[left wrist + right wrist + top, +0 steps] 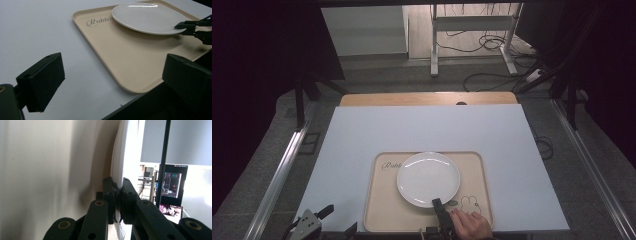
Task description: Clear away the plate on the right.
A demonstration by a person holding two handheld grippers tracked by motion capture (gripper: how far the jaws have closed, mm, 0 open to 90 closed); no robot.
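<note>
A round white plate (428, 178) lies over a beige tray (379, 210) printed with a rabbit and script lettering. My right gripper (438, 203) comes in from the bottom edge and is shut on the plate's near rim. In the right gripper view the two black jaws pinch the thin white plate (119, 162) edge-on. In the left gripper view the plate (147, 17) sits tilted, its near side raised off the tray (130, 62) where the right gripper (183, 25) clamps it. My left gripper (319, 216) rests at the table's front left corner, open with nothing between its fingers (42, 80).
The tray sits on a large white board (427, 130) that covers a wooden table. The table's front edge runs just under the left gripper. Dark floor, cables and a metal desk frame (472, 35) lie beyond the far edge.
</note>
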